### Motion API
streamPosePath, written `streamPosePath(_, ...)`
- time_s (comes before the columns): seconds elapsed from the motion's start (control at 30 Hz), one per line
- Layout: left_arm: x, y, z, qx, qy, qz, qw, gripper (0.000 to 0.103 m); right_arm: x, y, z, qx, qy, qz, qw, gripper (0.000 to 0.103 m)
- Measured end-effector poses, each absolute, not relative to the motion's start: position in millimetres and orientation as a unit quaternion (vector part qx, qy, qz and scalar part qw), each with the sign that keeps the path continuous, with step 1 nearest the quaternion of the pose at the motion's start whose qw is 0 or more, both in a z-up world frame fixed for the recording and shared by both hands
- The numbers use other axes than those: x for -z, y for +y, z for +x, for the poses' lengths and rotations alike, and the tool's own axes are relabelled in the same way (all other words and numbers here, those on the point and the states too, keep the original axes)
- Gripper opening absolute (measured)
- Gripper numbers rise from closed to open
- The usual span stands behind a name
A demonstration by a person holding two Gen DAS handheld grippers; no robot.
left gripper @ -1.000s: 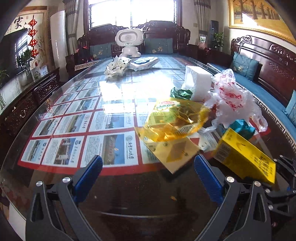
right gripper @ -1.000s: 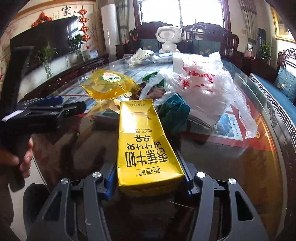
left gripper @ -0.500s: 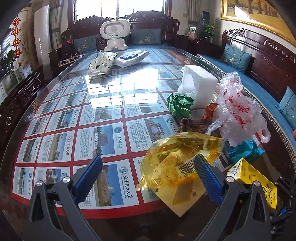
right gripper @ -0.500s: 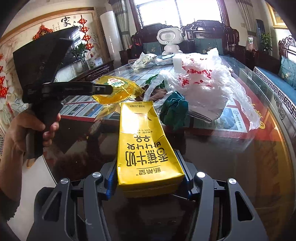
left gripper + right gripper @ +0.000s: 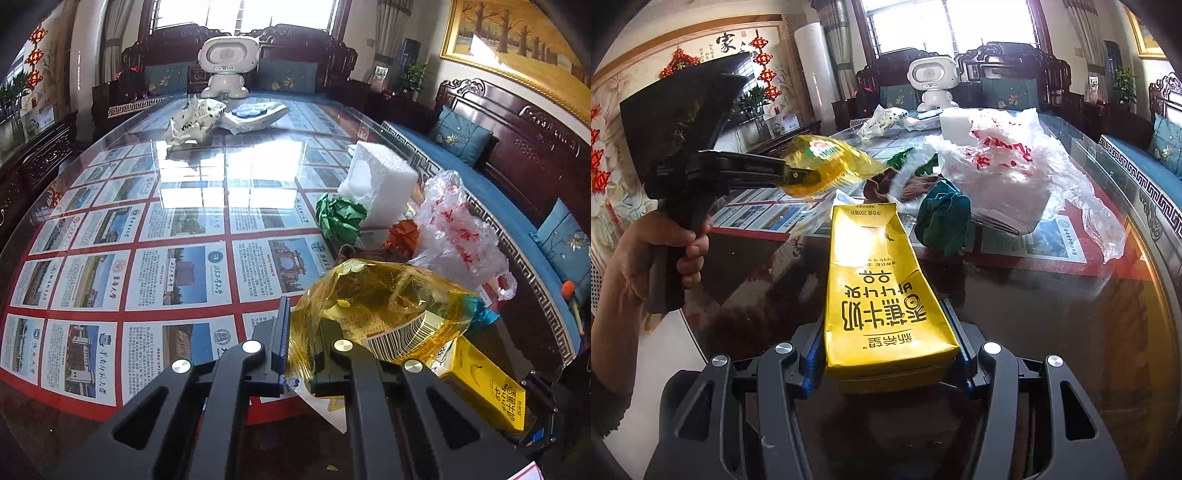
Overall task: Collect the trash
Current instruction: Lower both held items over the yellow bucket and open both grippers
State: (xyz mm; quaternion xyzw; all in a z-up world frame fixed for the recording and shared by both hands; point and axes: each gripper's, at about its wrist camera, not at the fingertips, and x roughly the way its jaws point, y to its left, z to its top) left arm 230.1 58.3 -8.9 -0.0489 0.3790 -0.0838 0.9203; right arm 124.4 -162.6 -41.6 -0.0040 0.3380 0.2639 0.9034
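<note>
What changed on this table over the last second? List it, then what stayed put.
The left claw moved in on the crinkly translucent yellow plastic bag and closed on its edge; a second ago its jaws stood wide open and empty. The right claw kept its grip on the yellow milk carton. The other trash stayed put.

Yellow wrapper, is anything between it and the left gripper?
No. The left gripper is shut on the yellow wrapper, pinching its near edge with nothing between. In the right wrist view it hangs clear of the table.
</note>
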Motion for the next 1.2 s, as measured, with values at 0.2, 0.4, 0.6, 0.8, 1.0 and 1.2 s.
streamPosePath(0.2,-26,55,191,0.084,0.333,-0.036,0.939,0.009,25,-166,110,-0.262,0.318,0.003,0.911,0.054)
streamPosePath(0.4,-35,46,131,0.114,0.317,-0.025,0.941,0.009,0,-174,75,-0.26,0.287,-0.002,0.922,0.054)
streamPosePath(0.6,-22,38,58,0.142,0.317,-0.019,0.937,0.009,-12,-202,17,-0.25,0.274,0.004,0.929,0.054)
streamPosePath(0.8,4,18,-6,0.177,0.34,-0.004,0.923,0.009,-6,-223,-38,-0.241,0.288,0.011,0.927,0.054)
streamPosePath(1.0,77,-15,-47,0.216,0.427,-0.013,0.878,0.009,16,-223,-79,-0.233,0.315,0.006,0.92,0.053)
streamPosePath(1.2,161,-44,-68,0.209,0.522,0.004,0.827,0.009,59,-224,-102,-0.237,0.38,0.02,0.894,0.052)
